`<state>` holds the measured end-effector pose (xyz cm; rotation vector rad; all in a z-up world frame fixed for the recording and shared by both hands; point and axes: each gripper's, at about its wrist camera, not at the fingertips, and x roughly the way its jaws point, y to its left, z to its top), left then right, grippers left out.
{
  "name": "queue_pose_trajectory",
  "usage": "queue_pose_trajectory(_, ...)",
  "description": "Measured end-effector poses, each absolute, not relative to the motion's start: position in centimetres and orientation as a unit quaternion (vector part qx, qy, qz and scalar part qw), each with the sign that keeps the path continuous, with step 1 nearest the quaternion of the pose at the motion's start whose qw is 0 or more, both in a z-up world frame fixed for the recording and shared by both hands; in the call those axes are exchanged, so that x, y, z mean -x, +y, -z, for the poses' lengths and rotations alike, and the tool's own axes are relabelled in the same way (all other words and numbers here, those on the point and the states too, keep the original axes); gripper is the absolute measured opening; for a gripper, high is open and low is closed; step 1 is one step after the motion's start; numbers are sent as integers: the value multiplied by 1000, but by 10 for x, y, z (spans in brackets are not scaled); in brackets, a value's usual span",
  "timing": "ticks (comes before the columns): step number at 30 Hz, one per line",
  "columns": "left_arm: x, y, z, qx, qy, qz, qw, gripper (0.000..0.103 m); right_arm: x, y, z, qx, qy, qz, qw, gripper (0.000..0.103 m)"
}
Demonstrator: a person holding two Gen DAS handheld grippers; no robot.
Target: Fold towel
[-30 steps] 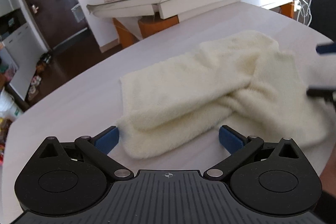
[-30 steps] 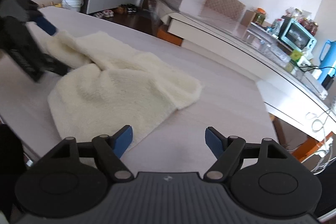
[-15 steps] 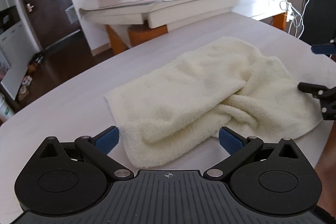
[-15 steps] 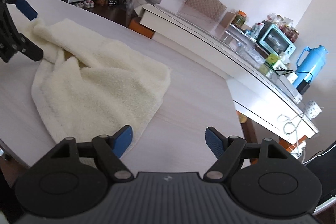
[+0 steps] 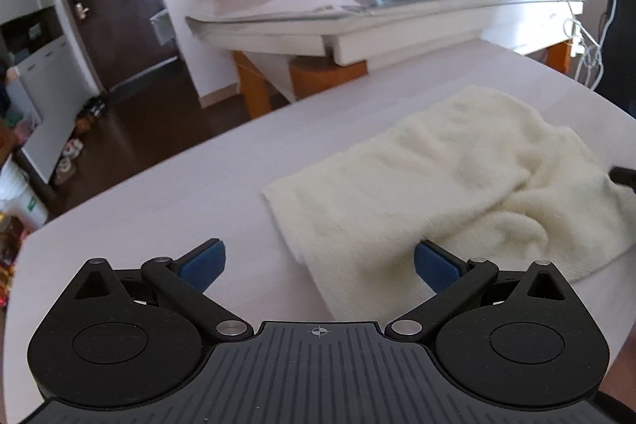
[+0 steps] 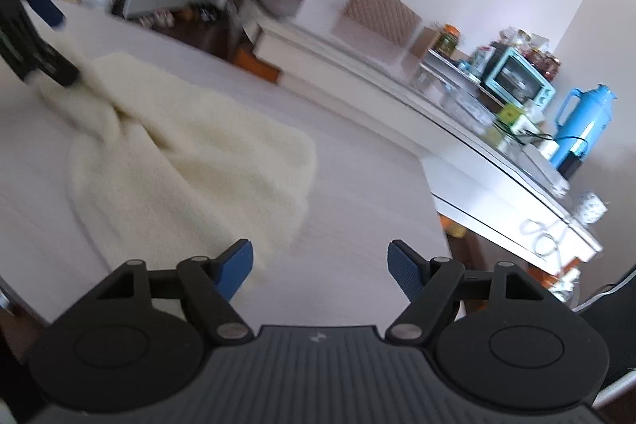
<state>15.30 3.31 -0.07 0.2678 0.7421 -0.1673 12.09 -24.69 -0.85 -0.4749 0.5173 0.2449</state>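
1. the towel [image 5: 457,185] lies rumpled on the table [image 5: 179,193], half doubled over itself, long axis running from the left gripper [image 5: 320,265] across to the right gripper [image 6: 320,265]
2. left jaws stand wide open over the towel's near corner, nothing pinched
3. right jaws are also spread and empty, with the towel's other end just left of them
4. each gripper sits at its own end; the left looks slightly nearer, so its corner seems the likelier first pinch

We see our right gripper [image 6: 320,267] spread wide above the pale table [image 6: 357,185], the rumpled cream terry towel [image 6: 190,161] just left.
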Motion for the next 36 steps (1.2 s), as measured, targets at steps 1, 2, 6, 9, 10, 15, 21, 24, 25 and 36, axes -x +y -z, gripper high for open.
queue_pose_trajectory(1,-156,35,-1,-126,362,86,919,103,-118,-243,4,221,247,-138,933,77)
queue_pose_trajectory(2,-158,35,-2,-126,363,87,919,103,-115,-238,0,207,244,-161,934,78)
queue_pose_trajectory(6,-171,29,-1,-145,356,84,919,103,-113,-213,0,189,241,-226,925,78)
queue_pose_trajectory(9,-183,27,1,-140,351,79,922,103,-121,-192,5,191,241,-251,918,78)
queue_pose_trajectory(10,-188,29,1,-134,351,76,924,103,-125,-187,7,192,241,-255,917,78)
queue_pose_trajectory(15,-206,31,3,-119,350,73,926,103,-146,-166,14,203,242,-262,912,78)
queue_pose_trajectory(21,-223,28,6,-117,348,83,926,103,-165,-155,24,218,252,-264,905,80)
queue_pose_trajectory(24,-229,24,6,-117,346,88,927,103,-166,-153,22,222,260,-282,897,77)
queue_pose_trajectory(25,-231,21,6,-119,345,91,926,103,-164,-153,22,223,260,-289,894,76)
queue_pose_trajectory(36,-198,35,2,-119,349,90,925,103,-119,-154,21,249,254,-395,847,79)
